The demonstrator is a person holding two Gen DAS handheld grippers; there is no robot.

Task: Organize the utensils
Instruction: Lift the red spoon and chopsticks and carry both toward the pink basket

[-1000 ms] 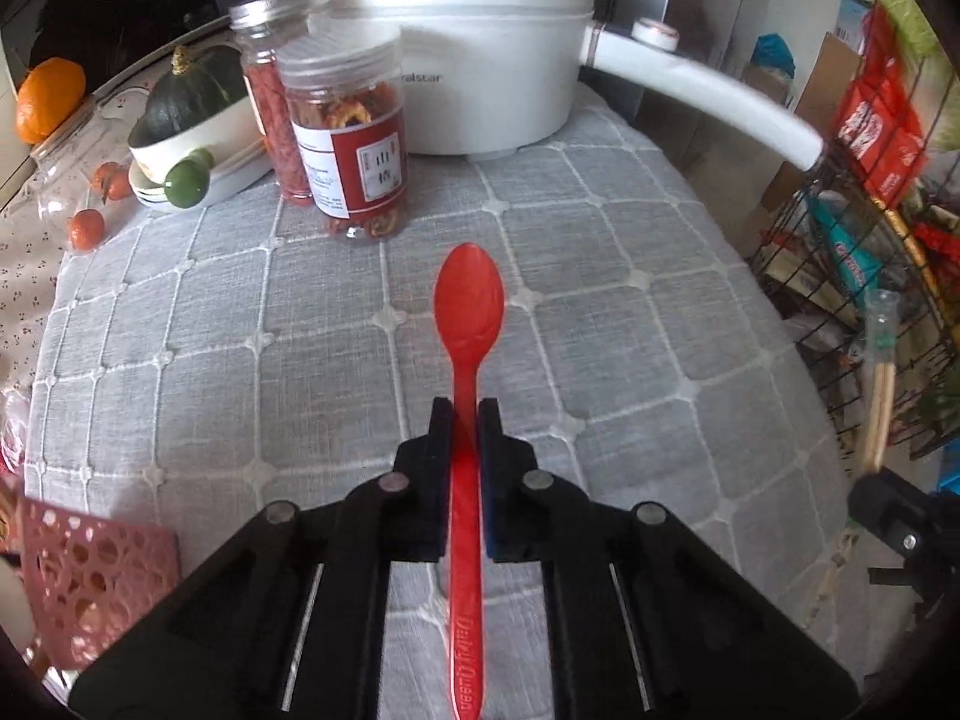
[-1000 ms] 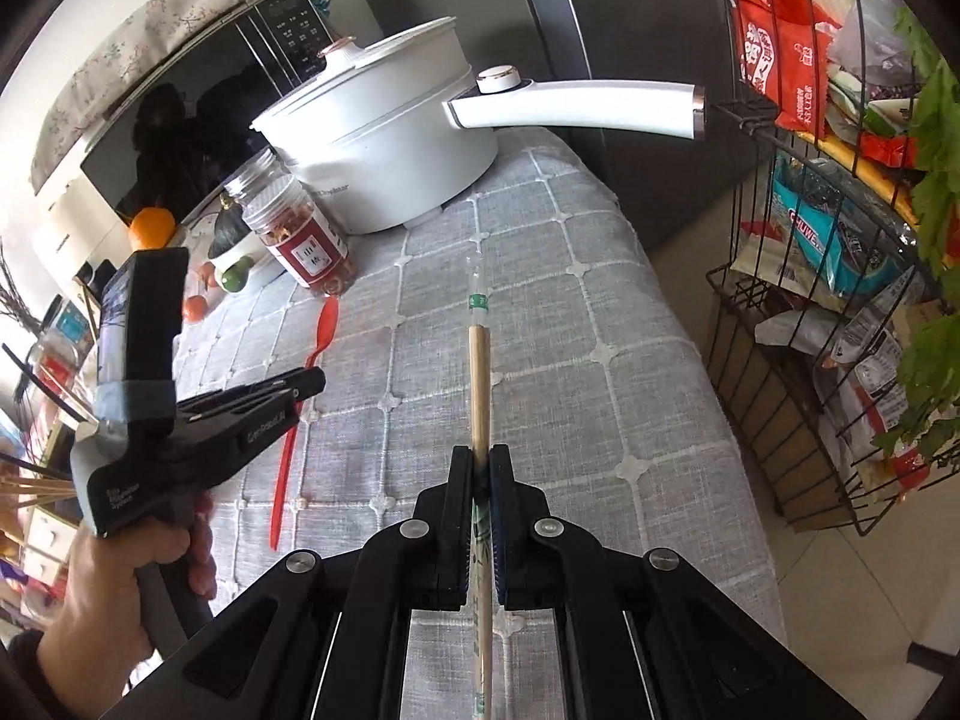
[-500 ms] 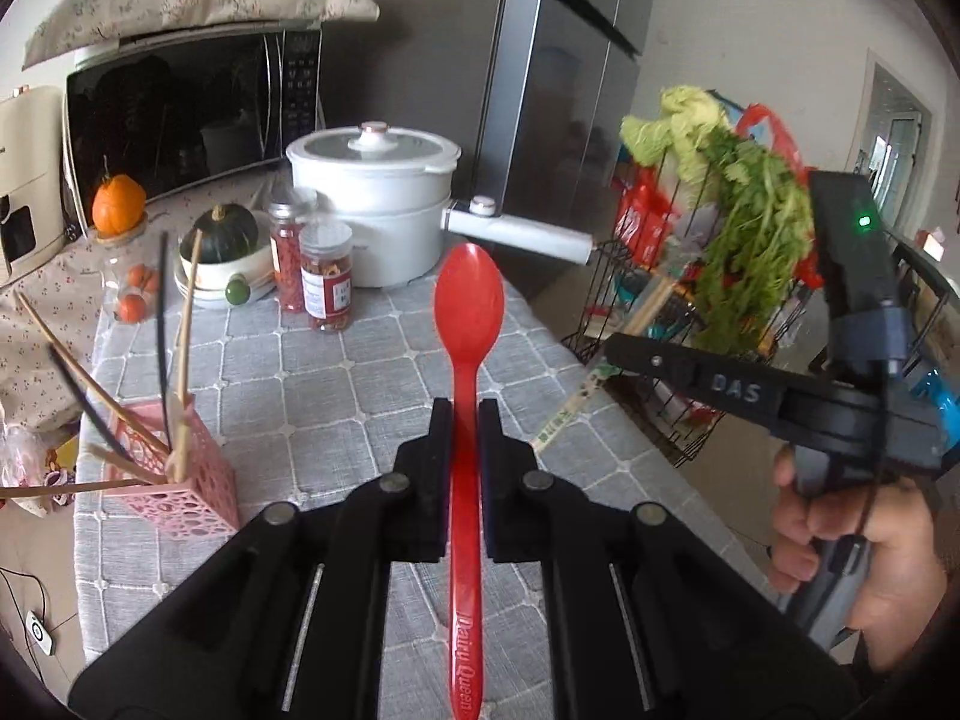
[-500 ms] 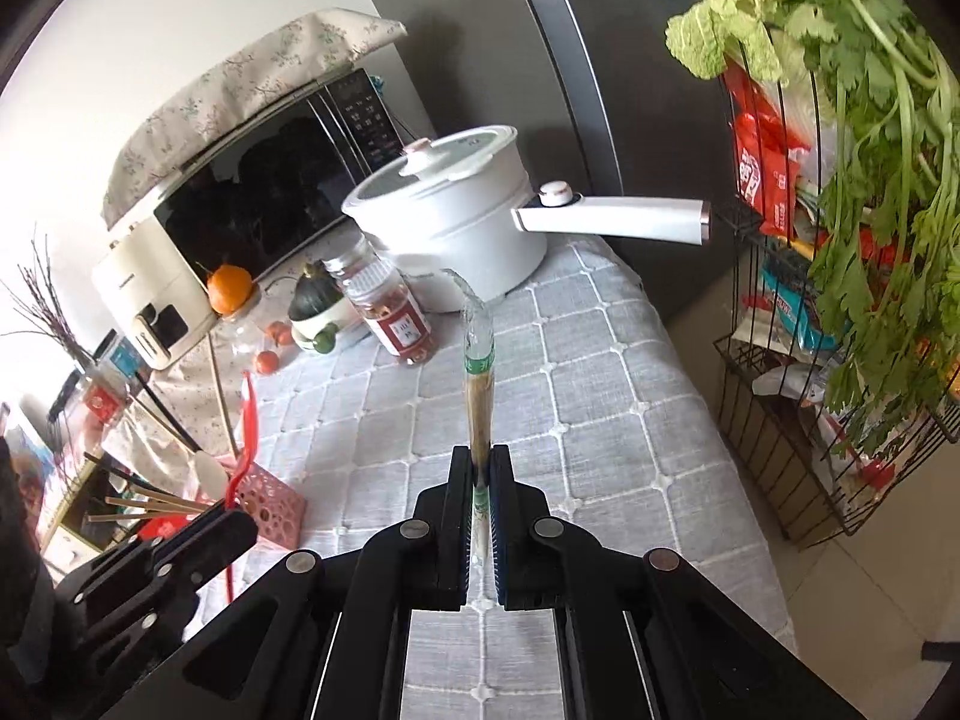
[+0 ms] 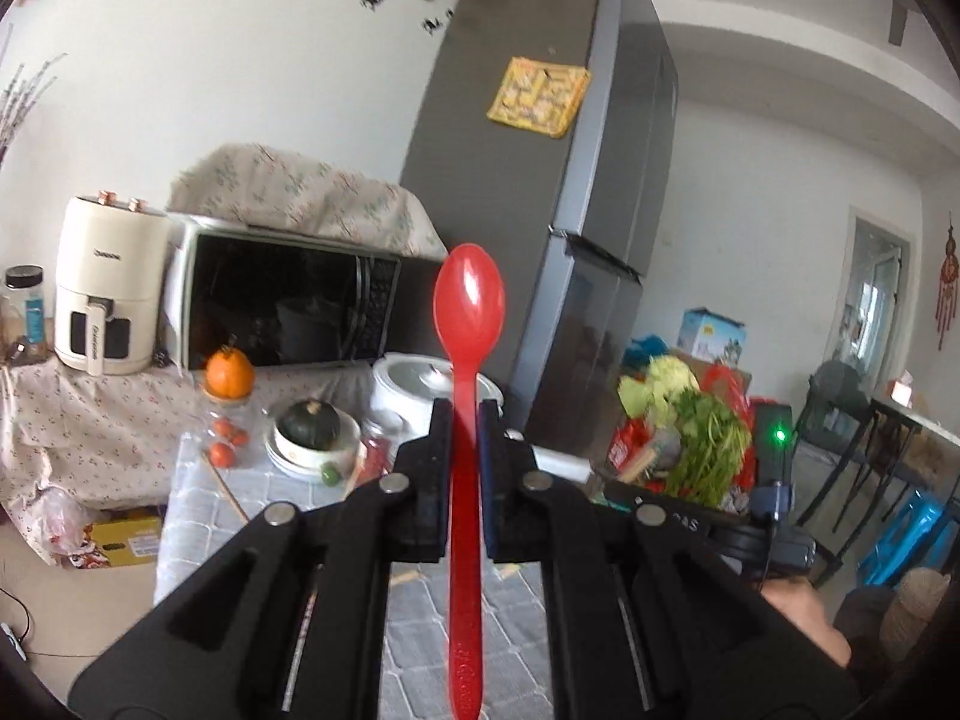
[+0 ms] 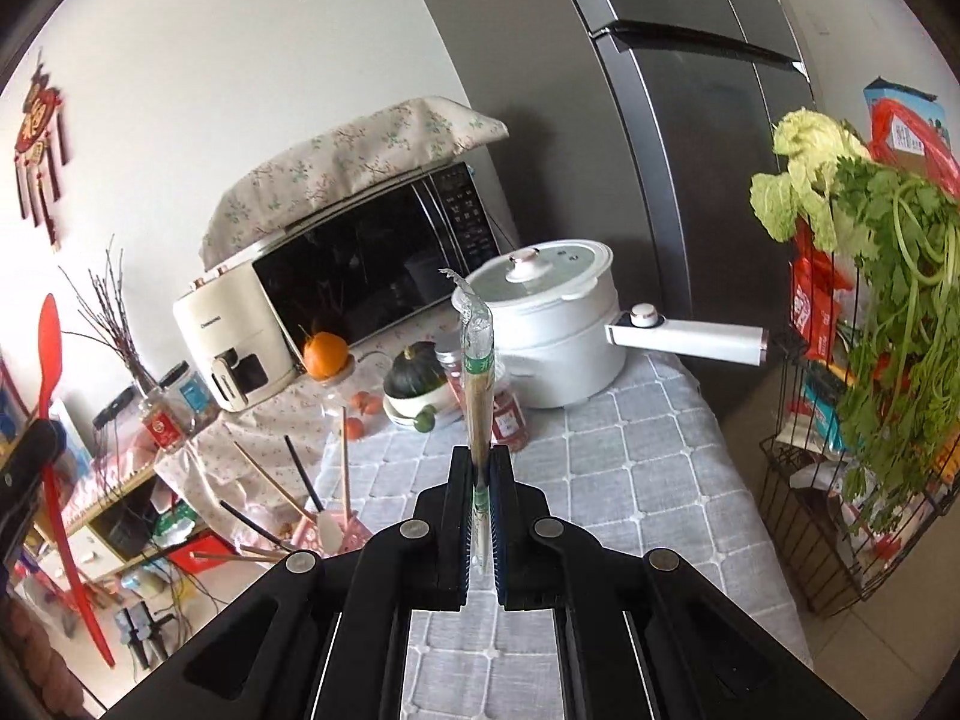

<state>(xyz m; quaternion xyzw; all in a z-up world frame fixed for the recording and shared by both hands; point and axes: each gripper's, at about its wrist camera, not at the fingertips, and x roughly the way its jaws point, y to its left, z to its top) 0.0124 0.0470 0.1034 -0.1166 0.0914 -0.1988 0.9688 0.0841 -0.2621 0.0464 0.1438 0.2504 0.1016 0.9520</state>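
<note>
Spoon (image 5: 469,324) clamped upright in left tool (image 5: 465,462), wrapped chopsticks (image 6: 477,384) in right tool (image 6: 478,510); could snag sticks crowding pink holder (image 6: 354,531) when lowered.

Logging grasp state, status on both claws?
Left claw shut on red spoon. Right claw shut on wrapped chopsticks. Both lifted above table; pink holder unobstructed.

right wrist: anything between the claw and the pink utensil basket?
Only bare grey tablecloth lies between the right claw and the pink basket, in the right wrist view.
</note>
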